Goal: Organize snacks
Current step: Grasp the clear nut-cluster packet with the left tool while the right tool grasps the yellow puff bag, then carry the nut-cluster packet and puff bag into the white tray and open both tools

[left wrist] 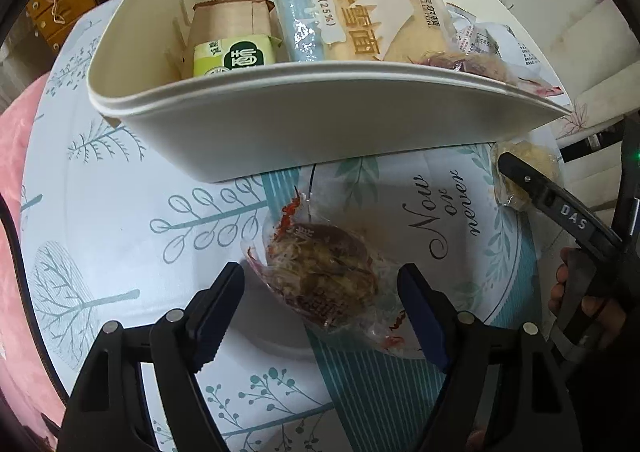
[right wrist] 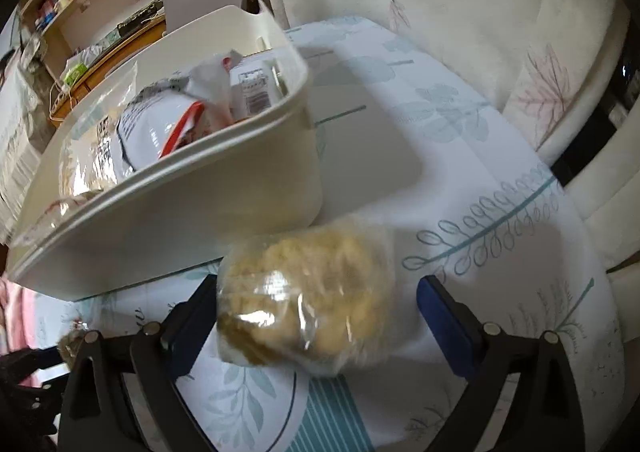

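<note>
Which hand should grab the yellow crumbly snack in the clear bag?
Right gripper: its open fingers flank the yellow crumbly snack in clear wrap. The left gripper flanks a brown one.

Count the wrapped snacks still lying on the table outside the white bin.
2. A dark floss bun lies between the open left gripper fingers; a pale floss bun lies between the open right gripper fingers. The white bin may hide others.

A white bin holding packaged snacks sits on the desk; a brown pastry packet and a pale bun packet lie just before it.
</note>
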`<action>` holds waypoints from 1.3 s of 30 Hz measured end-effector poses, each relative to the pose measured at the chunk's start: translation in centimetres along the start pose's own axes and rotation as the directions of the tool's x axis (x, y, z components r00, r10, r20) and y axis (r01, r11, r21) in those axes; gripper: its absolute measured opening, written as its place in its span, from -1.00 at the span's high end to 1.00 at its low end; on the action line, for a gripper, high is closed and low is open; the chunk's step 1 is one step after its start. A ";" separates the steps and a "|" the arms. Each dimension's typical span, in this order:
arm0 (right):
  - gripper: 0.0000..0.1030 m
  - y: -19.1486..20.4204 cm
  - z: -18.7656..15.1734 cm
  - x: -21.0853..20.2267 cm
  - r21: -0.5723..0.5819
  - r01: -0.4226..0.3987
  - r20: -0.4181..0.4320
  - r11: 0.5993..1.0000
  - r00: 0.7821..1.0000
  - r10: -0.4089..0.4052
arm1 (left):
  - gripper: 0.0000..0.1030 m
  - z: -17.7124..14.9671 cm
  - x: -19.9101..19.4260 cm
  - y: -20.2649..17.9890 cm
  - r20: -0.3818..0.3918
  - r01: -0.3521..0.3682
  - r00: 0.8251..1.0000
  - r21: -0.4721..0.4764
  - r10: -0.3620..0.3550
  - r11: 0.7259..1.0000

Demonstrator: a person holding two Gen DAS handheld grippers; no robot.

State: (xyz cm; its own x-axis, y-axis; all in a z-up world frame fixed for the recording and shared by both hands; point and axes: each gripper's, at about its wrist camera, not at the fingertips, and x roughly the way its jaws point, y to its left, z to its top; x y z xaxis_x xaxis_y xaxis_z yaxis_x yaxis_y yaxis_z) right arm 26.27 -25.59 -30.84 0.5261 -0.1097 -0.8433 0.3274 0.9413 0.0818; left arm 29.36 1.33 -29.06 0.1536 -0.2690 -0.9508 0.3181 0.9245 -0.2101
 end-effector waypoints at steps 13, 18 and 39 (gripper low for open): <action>-0.47 1.8 -1.4 -0.9 -0.023 0.040 0.000 0.999 0.999 -0.040 | 0.05 -0.3 -0.1 -0.2 0.051 -0.017 0.999 0.020 0.016 1.000; -0.34 2.4 -1.8 -2.4 -0.021 0.077 -0.056 0.997 0.995 -0.078 | 0.06 -0.4 -0.4 0.1 0.032 0.000 0.999 0.023 -0.001 1.000; 0.59 14.5 -2.0 -9.5 -0.300 -0.229 -0.215 0.926 0.962 0.169 | 0.07 -2.6 -12.5 3.8 0.178 0.025 0.984 -0.123 -0.003 0.992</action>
State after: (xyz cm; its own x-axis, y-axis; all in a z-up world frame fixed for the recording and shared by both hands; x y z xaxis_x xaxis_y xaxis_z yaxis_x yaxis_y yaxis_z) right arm 24.47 -10.31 -22.68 0.3921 0.1219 -0.9118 -0.0526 0.9925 0.1101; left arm 26.23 8.93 -18.57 0.3171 -0.3157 -0.8943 0.2046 0.9435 -0.2606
